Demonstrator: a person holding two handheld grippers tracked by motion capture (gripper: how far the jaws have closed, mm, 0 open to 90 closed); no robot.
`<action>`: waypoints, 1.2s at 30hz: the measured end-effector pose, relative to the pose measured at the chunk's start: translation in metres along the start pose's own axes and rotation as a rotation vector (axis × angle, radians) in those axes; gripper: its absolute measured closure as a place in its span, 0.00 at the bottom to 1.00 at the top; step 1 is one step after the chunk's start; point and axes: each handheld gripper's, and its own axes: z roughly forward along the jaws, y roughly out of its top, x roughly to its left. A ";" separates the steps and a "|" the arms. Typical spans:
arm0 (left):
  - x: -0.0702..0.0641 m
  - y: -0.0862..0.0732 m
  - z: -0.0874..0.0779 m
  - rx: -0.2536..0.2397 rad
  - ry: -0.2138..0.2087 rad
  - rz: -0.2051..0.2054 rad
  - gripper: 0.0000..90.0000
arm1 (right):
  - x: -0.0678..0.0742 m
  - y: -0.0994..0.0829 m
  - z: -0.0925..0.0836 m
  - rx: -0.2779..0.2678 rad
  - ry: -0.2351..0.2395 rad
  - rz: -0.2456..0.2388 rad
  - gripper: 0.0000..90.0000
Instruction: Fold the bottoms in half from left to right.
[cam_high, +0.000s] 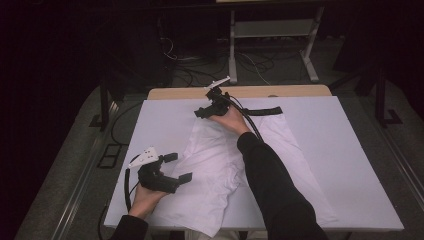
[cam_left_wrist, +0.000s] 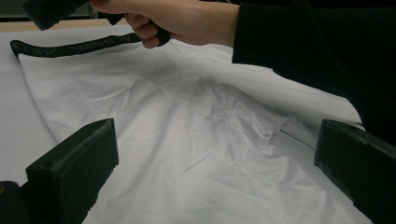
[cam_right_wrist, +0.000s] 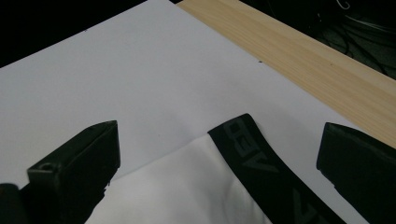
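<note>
- Nearest in the high view, the left gripper (cam_high: 173, 167) is held in the person's left hand (cam_high: 146, 197) at the near left of the table; its jaws are spread wide and nothing is gripped between them.
- In the left gripper view, the same gripper (cam_left_wrist: 215, 158) is seen with white cloth lying in the gap between its parted jaws, neither jaw touching it as far as can be judged.
- The white garment (cam_high: 220, 165) is spread over the middle of the white sheet (cam_high: 345, 150), creased, with its near edge reaching the near edge of the table and possibly hanging over it; the dim light leaves that uncertain.
- Bare sheet is left open to the left and to the right of the garment.
- The right forearm, in a black sleeve (cam_high: 272, 185), is laid across the garment from near to far.
- The right gripper (cam_high: 203, 110) is held at the far end of the garment, just over its black waistband (cam_high: 265, 111); in the right gripper view this gripper (cam_right_wrist: 217, 154) is open, the waistband (cam_right_wrist: 261, 172) lying between the jaws ungripped.
- Beyond the sheet's far edge, a strip of bare wooden tabletop (cam_high: 290, 91) is exposed.
</note>
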 end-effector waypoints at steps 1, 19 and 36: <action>0.000 0.000 0.000 -0.001 0.001 0.000 0.00 | 0.001 0.001 0.003 0.006 -0.001 -0.004 0.00; 0.000 -0.001 -0.003 -0.012 0.006 -0.008 0.00 | 0.007 0.003 0.044 0.054 -0.036 0.018 0.14; 0.000 -0.001 -0.003 -0.010 0.011 -0.013 0.00 | 0.010 -0.003 0.052 0.079 -0.136 0.041 0.55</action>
